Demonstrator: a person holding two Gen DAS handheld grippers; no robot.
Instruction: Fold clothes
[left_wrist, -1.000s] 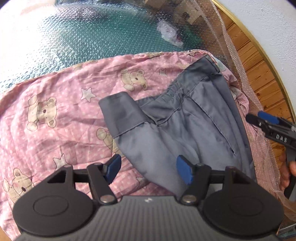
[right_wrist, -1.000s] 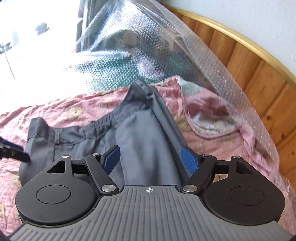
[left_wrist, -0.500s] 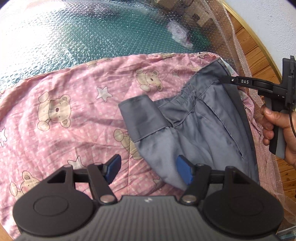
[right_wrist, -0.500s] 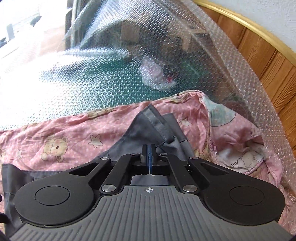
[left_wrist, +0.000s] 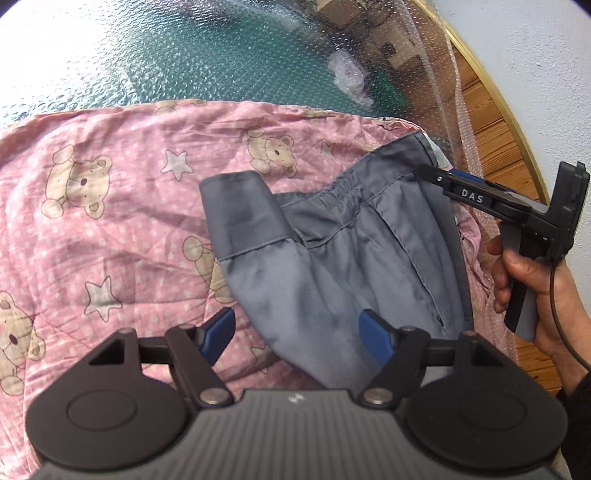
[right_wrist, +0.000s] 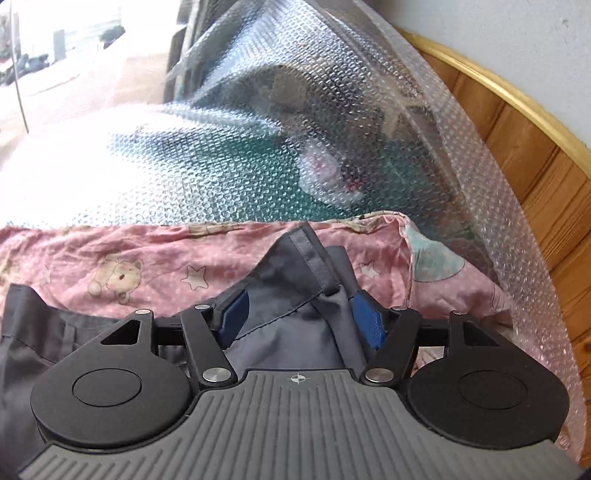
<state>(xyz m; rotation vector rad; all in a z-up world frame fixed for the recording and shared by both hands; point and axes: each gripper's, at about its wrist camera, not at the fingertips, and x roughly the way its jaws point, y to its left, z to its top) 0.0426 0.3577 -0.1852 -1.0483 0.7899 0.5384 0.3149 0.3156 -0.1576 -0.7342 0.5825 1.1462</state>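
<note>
Grey trousers (left_wrist: 343, 258) are spread on a pink bear-print blanket (left_wrist: 110, 221). The left gripper (left_wrist: 297, 334) is held wide apart above them. The right gripper (right_wrist: 301, 317) is spread wide around the waistband corner (right_wrist: 306, 254).

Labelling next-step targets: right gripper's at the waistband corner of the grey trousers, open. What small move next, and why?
Probably close the right gripper on the waistband corner. Its jaws are open with the corner's fabric bunched between them, so nothing is gripped yet. The left gripper is open too, over the trousers lying on the pink blanket, so no fold can start until one corner is held.
</note>
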